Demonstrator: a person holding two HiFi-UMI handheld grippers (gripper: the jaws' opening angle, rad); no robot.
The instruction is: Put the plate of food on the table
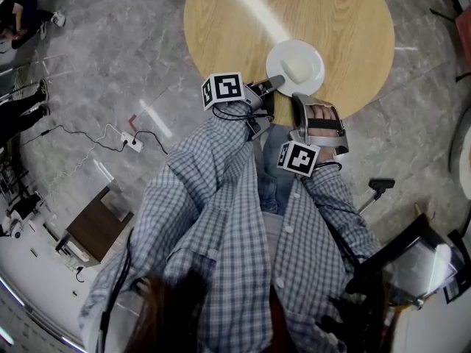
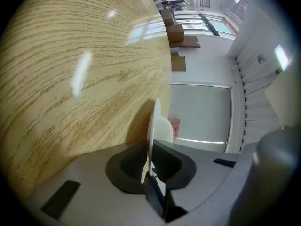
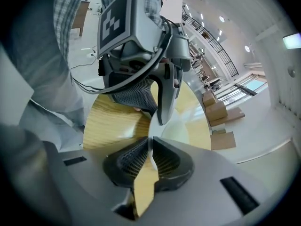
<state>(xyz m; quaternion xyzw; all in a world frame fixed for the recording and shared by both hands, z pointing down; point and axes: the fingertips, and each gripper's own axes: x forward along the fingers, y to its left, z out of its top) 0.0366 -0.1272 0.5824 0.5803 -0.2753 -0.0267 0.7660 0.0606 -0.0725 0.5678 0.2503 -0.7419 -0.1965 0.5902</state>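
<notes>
1. The white plate [image 1: 278, 53] is at the near edge of the round wooden table [image 1: 235, 20], with a pale mound of food [image 1: 298, 66] in its middle. I cannot tell whether its base rests fully on the wood.
2. It looks like stiff, glazed ware, light enough but slick and breakable, and the food could slide if it tips. The thin rim is the only place to hold, so it is best taken at two spots and kept level.
3. The left gripper [image 1: 274, 81] pinches the plate's near-left rim, which runs edge-on between its pads.
4. The right gripper [image 1: 300, 98] is clamped on the near rim just beside it, with the white edge caught between its ribbed pads.
5. Nearer are the person's checked sleeves [image 1: 221, 168]. Well off to the left, a power strip [image 1: 133, 142] with its cable lies on the grey stone floor [image 1: 110, 65].
</notes>
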